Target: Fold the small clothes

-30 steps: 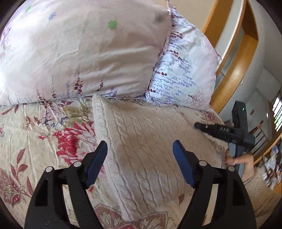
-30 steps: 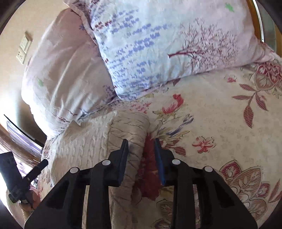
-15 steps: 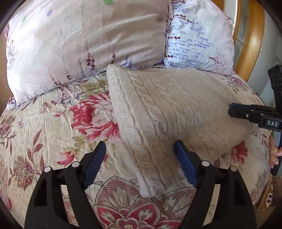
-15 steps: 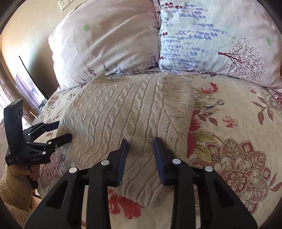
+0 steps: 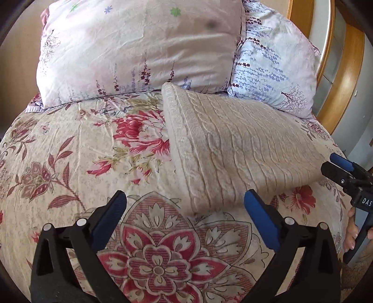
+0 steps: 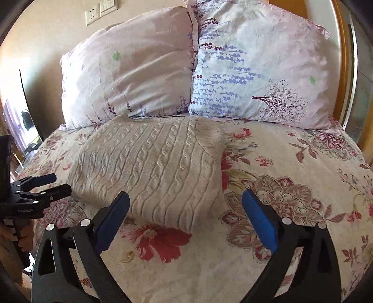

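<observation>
A cream cable-knit sweater (image 5: 233, 151) lies folded in a thick rectangle on the floral bedspread (image 5: 77, 163), its far edge against the pillows. My left gripper (image 5: 185, 205) hovers just short of its near corner. The jaws are opening wide and the blue pads touch nothing. In the right wrist view the sweater (image 6: 158, 163) spreads ahead of my right gripper (image 6: 185, 200). Those jaws are opening wide too, above the near edge and pressing on nothing. Each gripper shows in the other's view: the right gripper (image 5: 338, 167) beside the sweater's right edge, the left gripper (image 6: 53, 184) at its left corner.
Two pillows, a pink one (image 6: 130, 70) and a lavender-printed one (image 6: 256, 74), lean at the head of the bed. A curved wooden headboard (image 5: 338, 81) rises on the right. Wall sockets (image 6: 100, 11) and a dark screen (image 6: 23, 121) are at the left.
Both grippers have drawn back from the sweater toward the foot of the bed. The right jaws went from nearly closed to wide; the left jaws spread further. The sweater stays folded.
</observation>
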Demonstrator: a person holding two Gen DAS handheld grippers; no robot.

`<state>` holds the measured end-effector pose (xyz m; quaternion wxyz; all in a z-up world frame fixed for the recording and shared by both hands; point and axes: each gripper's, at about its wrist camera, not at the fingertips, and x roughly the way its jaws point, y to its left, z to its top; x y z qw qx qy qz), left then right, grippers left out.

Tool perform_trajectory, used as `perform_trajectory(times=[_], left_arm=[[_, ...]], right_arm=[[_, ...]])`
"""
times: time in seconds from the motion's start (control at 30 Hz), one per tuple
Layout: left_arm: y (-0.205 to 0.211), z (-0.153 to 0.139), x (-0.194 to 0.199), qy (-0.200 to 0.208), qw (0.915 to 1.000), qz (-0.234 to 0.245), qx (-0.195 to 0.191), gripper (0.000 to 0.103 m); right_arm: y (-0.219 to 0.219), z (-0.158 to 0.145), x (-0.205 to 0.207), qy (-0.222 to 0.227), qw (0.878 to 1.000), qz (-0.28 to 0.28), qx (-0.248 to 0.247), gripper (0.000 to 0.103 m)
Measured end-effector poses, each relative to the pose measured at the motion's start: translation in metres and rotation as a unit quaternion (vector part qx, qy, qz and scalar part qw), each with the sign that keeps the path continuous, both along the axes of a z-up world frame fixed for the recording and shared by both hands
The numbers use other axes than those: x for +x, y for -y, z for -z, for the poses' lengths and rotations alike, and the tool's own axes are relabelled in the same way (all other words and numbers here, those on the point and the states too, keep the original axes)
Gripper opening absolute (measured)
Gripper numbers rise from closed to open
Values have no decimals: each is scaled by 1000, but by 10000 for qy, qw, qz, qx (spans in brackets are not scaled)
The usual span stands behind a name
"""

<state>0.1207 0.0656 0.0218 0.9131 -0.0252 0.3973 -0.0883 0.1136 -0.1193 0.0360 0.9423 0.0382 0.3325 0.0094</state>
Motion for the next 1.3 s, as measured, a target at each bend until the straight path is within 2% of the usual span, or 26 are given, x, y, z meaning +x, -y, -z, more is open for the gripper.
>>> perform_trajectory(times=[0.07,0.17,0.27,0.37,0.5,0.87,1.3], left_arm=[[5,1,-5,-3,9999,-63,135,101],[11,5,-9,-102,9996,-72,253,101],[19,12,-8,-255,9983,-128,512,101],[23,17,-8,-308,9979,-97,567,101],[25,24,-6,-474,9975,-133,511,101],[33,29,-5,-515,9962,-247,662,101],[33,29,-5,-492,9962,-275,669,101]], right_arm=[[-5,5,-4,-51,9997,122,-215,102],[-11,10,-13,22,9990,340,-281,102],[-9,15,-15,-192,9977,649,58,102],[-8,23,-9,-585,9955,544,503,102],[-13,32,-5,-833,9933,582,548,102],[-39,45,1,-1018,9936,464,-163,102],[-40,47,4,-1082,9929,421,-264,102]])
